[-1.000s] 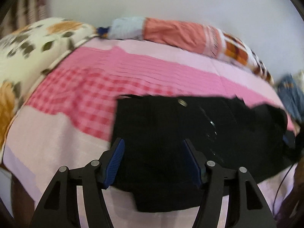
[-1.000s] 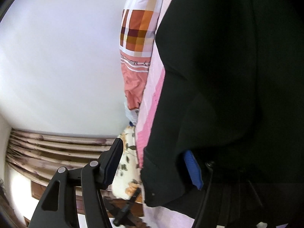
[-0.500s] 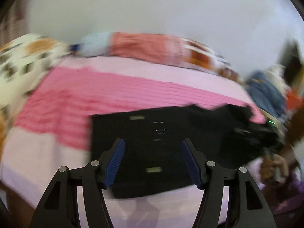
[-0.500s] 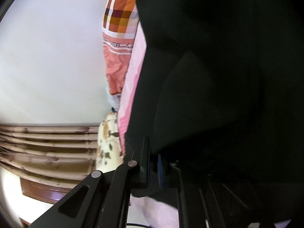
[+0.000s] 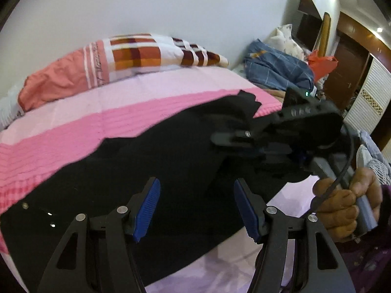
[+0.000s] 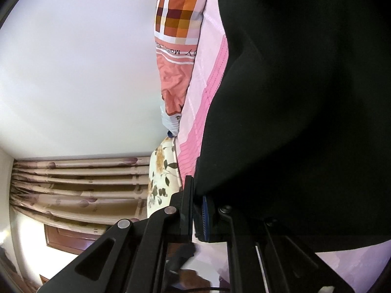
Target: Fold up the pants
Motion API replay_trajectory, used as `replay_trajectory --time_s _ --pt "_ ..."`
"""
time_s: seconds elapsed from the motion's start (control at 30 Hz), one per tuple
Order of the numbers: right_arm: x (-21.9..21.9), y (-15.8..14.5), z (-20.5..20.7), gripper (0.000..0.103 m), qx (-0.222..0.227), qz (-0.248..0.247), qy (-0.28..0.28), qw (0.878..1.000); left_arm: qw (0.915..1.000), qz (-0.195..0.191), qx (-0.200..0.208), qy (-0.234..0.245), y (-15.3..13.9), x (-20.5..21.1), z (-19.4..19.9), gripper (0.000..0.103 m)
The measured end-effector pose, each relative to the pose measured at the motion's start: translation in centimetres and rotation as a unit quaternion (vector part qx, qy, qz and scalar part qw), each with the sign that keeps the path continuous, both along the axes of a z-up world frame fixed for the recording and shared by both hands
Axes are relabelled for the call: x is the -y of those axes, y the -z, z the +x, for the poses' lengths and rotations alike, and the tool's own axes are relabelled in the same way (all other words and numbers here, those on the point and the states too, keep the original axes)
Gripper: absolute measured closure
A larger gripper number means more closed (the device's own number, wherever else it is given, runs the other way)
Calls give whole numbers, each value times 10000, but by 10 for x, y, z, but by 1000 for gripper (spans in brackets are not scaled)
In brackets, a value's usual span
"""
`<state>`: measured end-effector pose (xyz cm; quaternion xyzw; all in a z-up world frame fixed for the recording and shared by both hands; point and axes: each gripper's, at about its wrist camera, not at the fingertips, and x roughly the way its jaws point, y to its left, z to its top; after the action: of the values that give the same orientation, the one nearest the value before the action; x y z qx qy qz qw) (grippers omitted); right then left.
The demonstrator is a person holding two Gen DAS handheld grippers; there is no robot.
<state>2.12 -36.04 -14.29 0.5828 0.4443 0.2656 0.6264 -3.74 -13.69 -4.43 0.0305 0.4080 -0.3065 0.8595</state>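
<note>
Now right hand-held gripper (image 6: 198, 210) clamps black pants (image 5: 151, 161) edge; left hand-held gripper (image 5: 196, 210) open above them. Advice: carry edge across bed (image 5: 73, 127) level, keep layers aligned.

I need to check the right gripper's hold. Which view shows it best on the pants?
The right wrist view: the right gripper is shut on a fold of the black pants, seen close. The left wrist view shows it from the side, dark against the cloth, with the hand holding it.
</note>
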Motion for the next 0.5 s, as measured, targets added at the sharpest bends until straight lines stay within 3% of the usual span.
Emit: replay_trajectory --time_s 0.17,0.27,0.33,0.4,0.43,0.47,0.5 --pt "0 -5 4 94 31 66 -92 9999 9980 -436 -404 -195 13 4 -4 40" --pt "-1 -7 2 94 43 80 -137 9999 9963 -243 -621 -539 24 6 6 40" --pt "-3 -7 1 94 56 137 -120 9998 9938 26 -559 -960 29 4 14 41" --pt "-6 -9 2 94 78 88 -119 9999 9914 301 -472 -1185 35 3 21 55" --pt "-8 -10 2 94 91 79 -128 9998 9905 500 -442 -1204 39 5 25 79" --pt "-10 -10 3 94 92 75 -142 9998 9896 650 -412 -1212 43 7 28 92" --pt "-12 -10 3 94 81 39 -164 9998 9892 714 -387 -1222 45 7 29 93"
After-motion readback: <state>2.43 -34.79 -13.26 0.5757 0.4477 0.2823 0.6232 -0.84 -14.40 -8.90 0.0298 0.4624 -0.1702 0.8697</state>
